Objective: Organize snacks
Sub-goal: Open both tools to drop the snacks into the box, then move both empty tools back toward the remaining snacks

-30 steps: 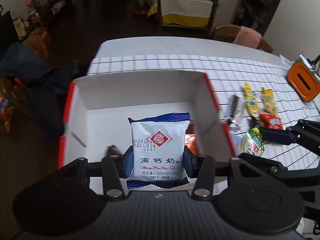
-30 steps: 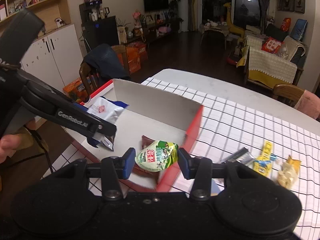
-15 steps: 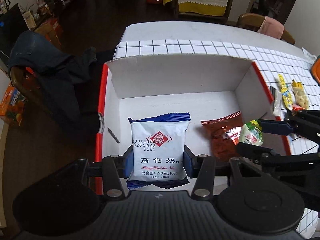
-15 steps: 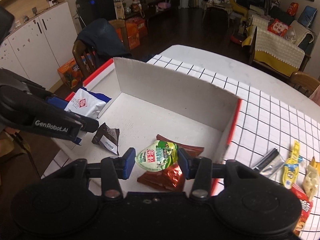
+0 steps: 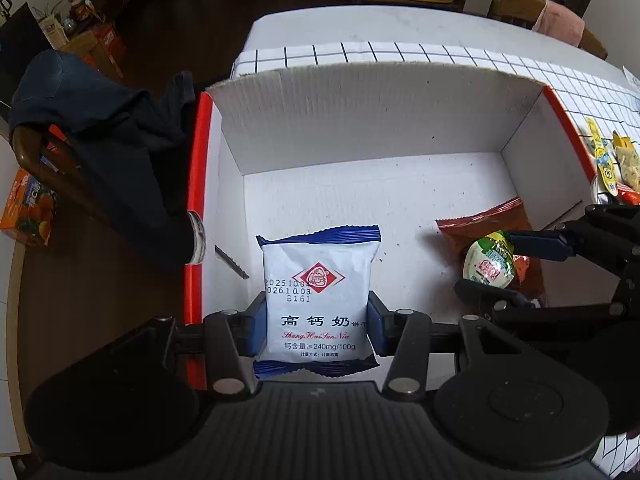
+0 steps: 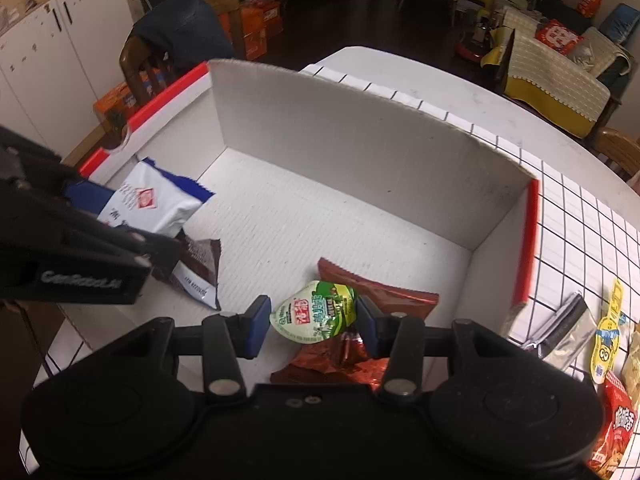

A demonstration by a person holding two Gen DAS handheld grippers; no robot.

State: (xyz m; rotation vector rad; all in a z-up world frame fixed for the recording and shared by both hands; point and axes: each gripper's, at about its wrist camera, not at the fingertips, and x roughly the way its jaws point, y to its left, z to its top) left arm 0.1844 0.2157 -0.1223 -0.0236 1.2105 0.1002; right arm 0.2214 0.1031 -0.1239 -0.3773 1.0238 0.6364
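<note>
The left tongs [image 5: 316, 330] are clamped on the lower sides of a white-and-blue biscuit packet [image 5: 318, 292], blue pads pressed to both edges, holding it upright over the near left part of a white cardboard box [image 5: 360, 120] with red edges. The right tongs [image 6: 310, 326] are closed on a small green-and-white snack pouch [image 6: 316, 314], held above a red foil packet [image 6: 372, 296] that lies on the box floor at the near right. A dark brown wrapper [image 6: 200, 270] lies on the box floor near the left tongs. The box stands on a desk [image 6: 580, 216] covered with a white cloth with a black grid. To the right of the box, on the cloth, lie a silver sachet [image 6: 564, 330], a yellow packet [image 6: 608, 334] and a red snack bag [image 6: 614, 428]. Left of the box, a dark jacket [image 5: 104, 128] hangs over a wooden chair.
</note>
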